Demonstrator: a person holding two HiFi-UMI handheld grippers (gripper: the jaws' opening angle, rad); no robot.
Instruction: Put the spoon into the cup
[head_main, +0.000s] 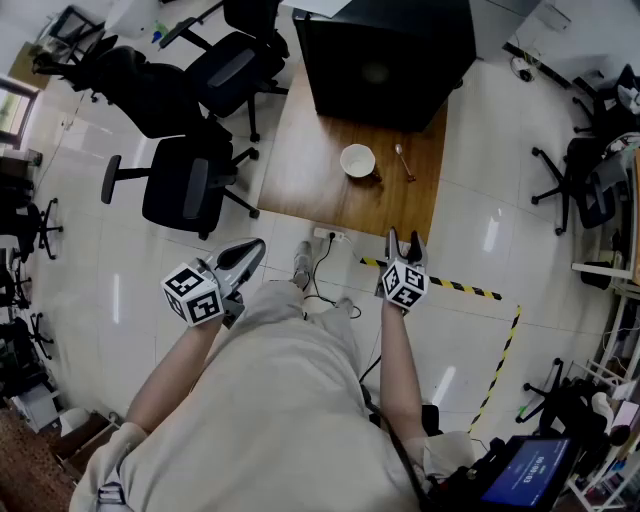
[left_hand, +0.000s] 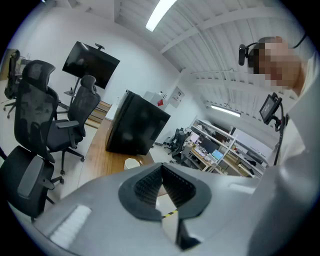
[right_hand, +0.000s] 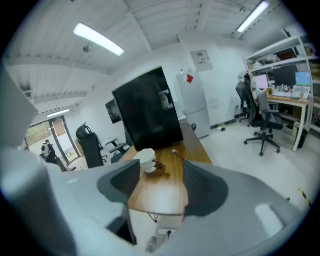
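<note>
A white cup (head_main: 357, 160) stands on the wooden table (head_main: 310, 170), and a metal spoon (head_main: 404, 162) lies just right of it. Both grippers hover over the floor, short of the table's near edge, held by a person. My left gripper (head_main: 250, 255) points up and right toward the table, and its jaws meet at the tips with nothing between them (left_hand: 161, 169). The cup (left_hand: 133, 163) shows just beyond them. My right gripper (head_main: 404, 243) stands open and empty. Through its gap (right_hand: 160, 172) I see the table, the cup (right_hand: 146, 160) and the spoon (right_hand: 176, 153) farther off.
A large black box (head_main: 385, 55) fills the table's far end. Black office chairs (head_main: 190, 185) stand left of the table, with more chairs (head_main: 585, 185) at the right. A power strip (head_main: 328, 236) with a cable lies on the floor by the near edge, beside yellow-black tape (head_main: 450, 285).
</note>
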